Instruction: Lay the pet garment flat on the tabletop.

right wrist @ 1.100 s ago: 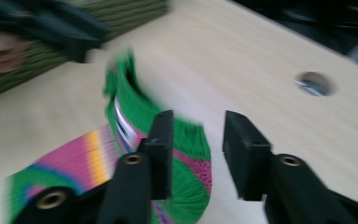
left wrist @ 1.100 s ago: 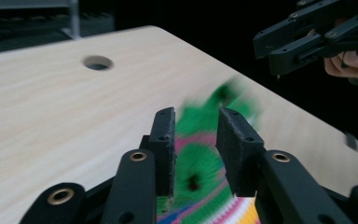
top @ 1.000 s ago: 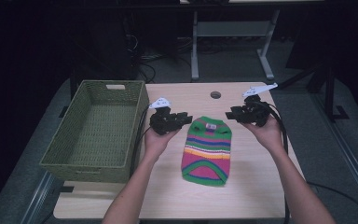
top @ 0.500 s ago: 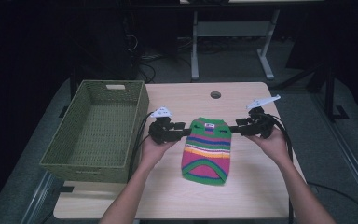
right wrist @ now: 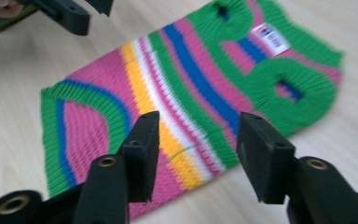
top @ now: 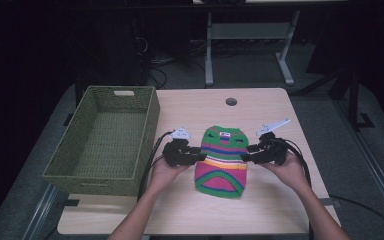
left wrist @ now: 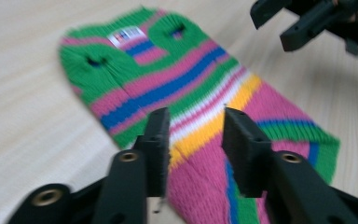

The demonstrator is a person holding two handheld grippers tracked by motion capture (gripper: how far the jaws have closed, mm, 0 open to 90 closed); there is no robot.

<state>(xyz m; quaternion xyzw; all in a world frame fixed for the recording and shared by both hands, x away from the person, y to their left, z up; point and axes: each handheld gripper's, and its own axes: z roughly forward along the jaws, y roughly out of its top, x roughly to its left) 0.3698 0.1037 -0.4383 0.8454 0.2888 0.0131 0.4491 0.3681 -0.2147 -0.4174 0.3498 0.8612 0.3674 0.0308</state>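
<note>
Nearest the person, the striped knit sweater (top: pixel 222 160) lay flat on the counter (top: pixel 280 210), hem end toward the person and collar end with its small label (top: pixel 225 134) pointing away. The left tool (top: pixel 196 155) sat at the garment's left edge and the right tool (top: pixel 246 154) at its right edge, both about level with the yellow and white bands. Each tool's jaws had just been closing a little but stood spread, with the sweater's edge ahead of them and nothing pinched, though blur in the gripper views made contact hard to judge. The sweater looked light, soft and floppy, likely to sag and fold once lifted, not fragile or slippery; the thick ribbed edges at mid-length seemed the fair places to take hold, one per side. Farther off to the left stood the green woven basket (top: pixel 80 165), well apart from the sweater.
</note>
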